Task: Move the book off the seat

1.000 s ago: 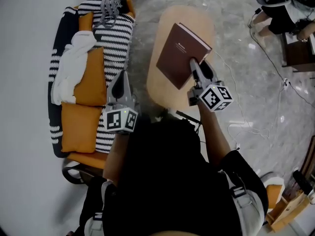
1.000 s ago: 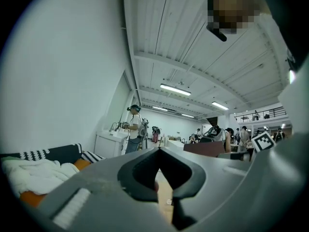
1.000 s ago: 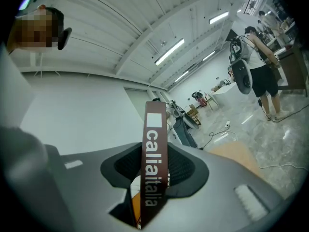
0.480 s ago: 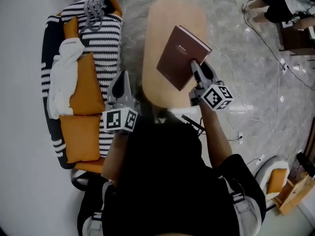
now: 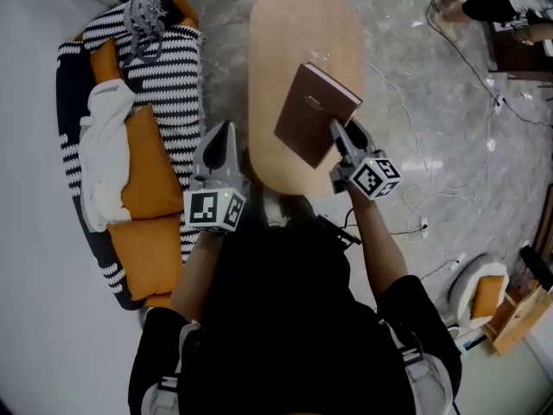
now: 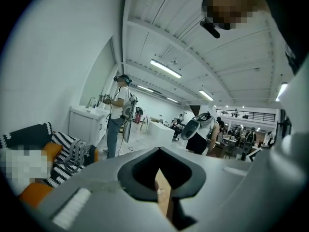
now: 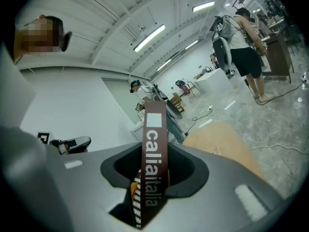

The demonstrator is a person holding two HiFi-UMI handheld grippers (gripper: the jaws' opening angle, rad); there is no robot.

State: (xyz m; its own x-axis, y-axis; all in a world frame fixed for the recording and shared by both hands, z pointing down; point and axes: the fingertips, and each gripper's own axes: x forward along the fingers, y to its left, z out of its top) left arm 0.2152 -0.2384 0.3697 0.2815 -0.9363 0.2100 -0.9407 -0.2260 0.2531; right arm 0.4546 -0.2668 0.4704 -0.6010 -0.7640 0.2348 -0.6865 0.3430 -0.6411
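over wooden table (image 5: 294,24), book (image 5: 313,111) clamped by near edge in right gripper (image 5: 339,133); left gripper (image 5: 226,133) closed, empty.

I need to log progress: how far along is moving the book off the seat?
Done: the book is off the sofa. In hand: the right tool grips its edge, holding it tilted over the wooden table. Left: set it down there and let go.

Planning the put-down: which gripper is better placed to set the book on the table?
Right. The right gripper grips the book above the table; the left gripper holds nothing, off to the table's side.
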